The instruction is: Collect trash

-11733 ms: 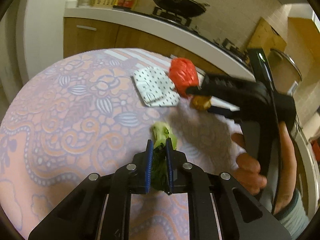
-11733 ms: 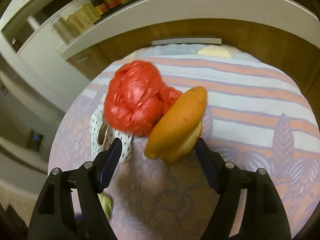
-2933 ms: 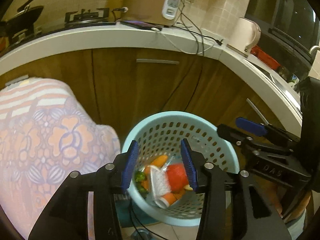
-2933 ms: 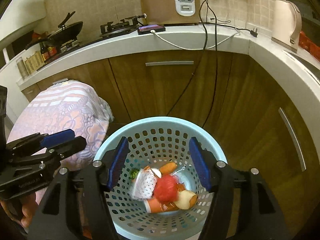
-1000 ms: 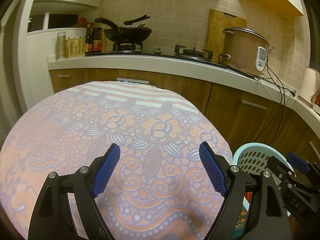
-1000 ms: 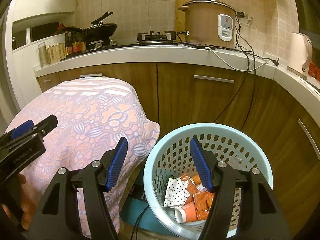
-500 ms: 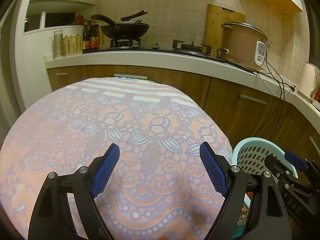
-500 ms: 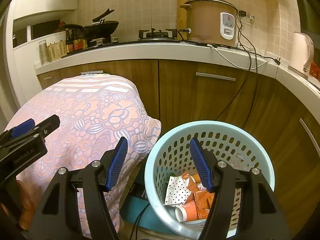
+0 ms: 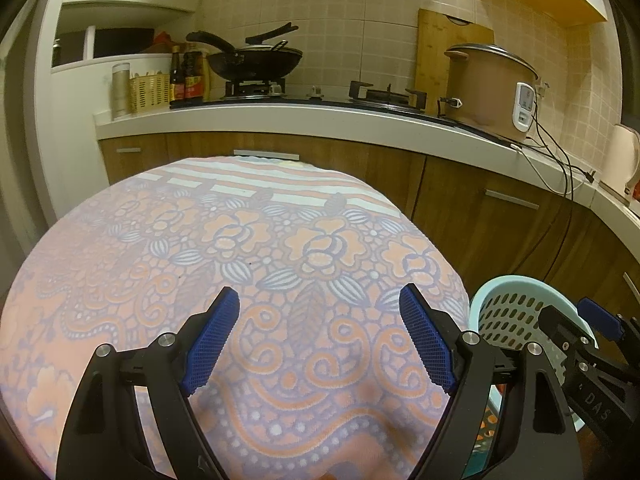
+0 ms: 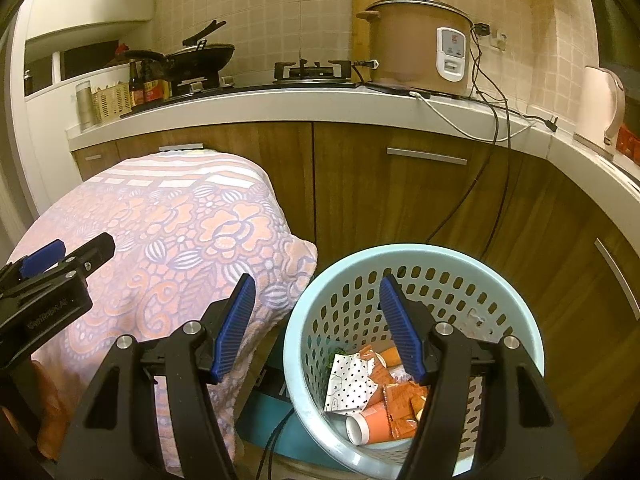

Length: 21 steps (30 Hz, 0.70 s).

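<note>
Since the trash lay in the laundry-style basket (image 10: 414,360), we held both claws, left (image 9: 320,336) and right (image 10: 314,326), spread and empty above the bare tabletop (image 9: 240,240).

tablecloth (image 9: 224,248): pink and orange flowers with grey-blue leaves; white and orange stripes at the far edge
basket (image 10: 516,300): pale turquoise, perforated
paper cup (image 10: 370,424): orange, white inside
wrapper (image 10: 350,380): white with black dots
pads (image 9: 210,336): blue, ribbed, on black frames
cabinets (image 10: 360,176): brown wood grain
rice cooker (image 9: 486,88): brown, white panel
</note>
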Tool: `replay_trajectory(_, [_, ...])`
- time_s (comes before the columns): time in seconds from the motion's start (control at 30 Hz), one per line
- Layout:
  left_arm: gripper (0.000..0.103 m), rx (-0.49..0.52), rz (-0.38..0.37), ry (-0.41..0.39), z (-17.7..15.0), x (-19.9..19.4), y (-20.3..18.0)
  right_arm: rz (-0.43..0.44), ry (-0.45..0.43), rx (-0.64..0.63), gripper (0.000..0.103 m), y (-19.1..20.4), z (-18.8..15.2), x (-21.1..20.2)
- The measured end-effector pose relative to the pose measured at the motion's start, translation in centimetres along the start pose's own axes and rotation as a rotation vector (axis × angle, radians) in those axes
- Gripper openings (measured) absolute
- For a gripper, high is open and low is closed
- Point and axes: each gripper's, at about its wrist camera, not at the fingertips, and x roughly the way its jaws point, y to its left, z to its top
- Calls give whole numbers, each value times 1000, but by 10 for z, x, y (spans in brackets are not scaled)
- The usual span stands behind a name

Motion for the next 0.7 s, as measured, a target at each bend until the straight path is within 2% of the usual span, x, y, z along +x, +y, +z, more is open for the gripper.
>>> replay_trajectory(0.7, [80, 11, 5, 4, -1, 0, -1, -10, 6, 18, 61, -8, -2, 1])
